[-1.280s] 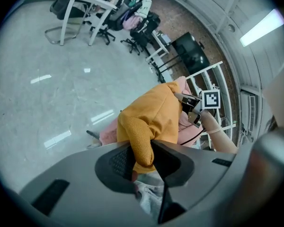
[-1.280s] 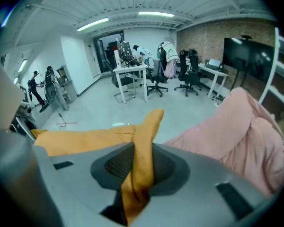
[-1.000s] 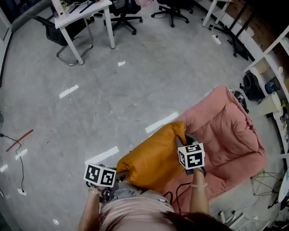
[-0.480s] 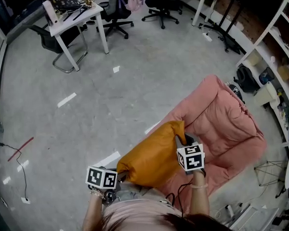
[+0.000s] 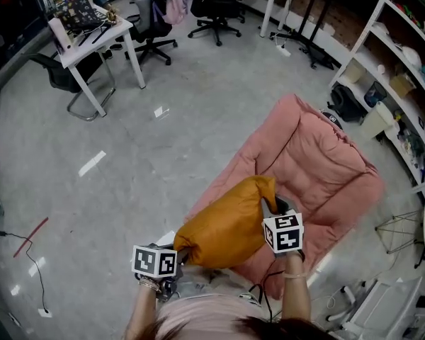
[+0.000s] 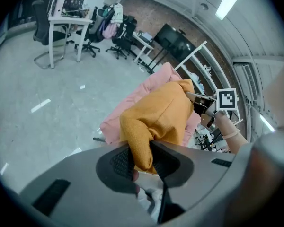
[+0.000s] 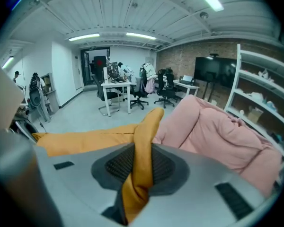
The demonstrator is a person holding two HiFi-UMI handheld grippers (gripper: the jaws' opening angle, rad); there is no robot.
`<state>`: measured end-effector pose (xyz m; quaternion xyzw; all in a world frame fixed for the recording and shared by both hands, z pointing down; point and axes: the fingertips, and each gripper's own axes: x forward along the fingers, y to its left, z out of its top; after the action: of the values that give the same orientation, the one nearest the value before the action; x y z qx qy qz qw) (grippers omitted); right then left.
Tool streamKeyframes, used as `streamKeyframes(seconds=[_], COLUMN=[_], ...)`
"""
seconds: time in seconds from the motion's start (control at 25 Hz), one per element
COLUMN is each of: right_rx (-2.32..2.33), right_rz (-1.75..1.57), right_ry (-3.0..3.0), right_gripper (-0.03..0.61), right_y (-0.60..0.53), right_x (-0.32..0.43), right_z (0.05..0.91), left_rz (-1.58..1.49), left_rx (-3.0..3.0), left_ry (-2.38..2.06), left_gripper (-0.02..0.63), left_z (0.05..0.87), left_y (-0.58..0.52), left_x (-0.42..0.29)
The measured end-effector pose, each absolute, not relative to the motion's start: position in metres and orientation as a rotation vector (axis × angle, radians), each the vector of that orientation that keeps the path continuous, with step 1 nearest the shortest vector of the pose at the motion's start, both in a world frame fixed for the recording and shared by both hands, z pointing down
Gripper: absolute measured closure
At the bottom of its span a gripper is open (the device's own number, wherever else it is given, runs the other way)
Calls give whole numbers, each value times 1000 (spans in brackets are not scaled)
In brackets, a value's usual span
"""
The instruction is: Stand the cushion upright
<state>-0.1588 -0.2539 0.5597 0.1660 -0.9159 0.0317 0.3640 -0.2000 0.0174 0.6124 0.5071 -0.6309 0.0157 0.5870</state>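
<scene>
The orange cushion (image 5: 223, 225) hangs between my two grippers, above the near edge of a pink floor lounger (image 5: 319, 168). My left gripper (image 5: 178, 252) is shut on the cushion's near-left corner. In the left gripper view a fold of orange fabric (image 6: 139, 145) is pinched between the pads. My right gripper (image 5: 268, 205) is shut on the cushion's far-right edge, and in the right gripper view a strip of the cushion (image 7: 143, 150) is clamped between the jaws. The rest of the cushion (image 7: 85, 138) stretches away to the left. The cushion's underside is hidden.
The pink lounger (image 7: 217, 126) lies on the grey floor to the right. A white desk (image 5: 92, 30) and black office chairs (image 5: 152, 20) stand at the back left. Shelving (image 5: 411, 69) lines the right side. A red cable (image 5: 30, 227) lies at the left.
Both grippers keep their grip and have carried the cushion slightly up and onward. The right one moved more. More of the lounger now shows behind the cushion.
</scene>
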Motion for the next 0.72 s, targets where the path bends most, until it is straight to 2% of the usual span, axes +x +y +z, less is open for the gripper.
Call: streamKeyframes(seconds=[0.72], right_rx=[677], right_rz=[95], right_ry=[-2442], right_gripper=[499], right_y=[-214], right_x=[-62], right_z=[522], left_rz=[76], left_rx=[1288], left_ry=[-1575], left_gripper=[557], left_z=[592], left_y=[34], left_x=[-164])
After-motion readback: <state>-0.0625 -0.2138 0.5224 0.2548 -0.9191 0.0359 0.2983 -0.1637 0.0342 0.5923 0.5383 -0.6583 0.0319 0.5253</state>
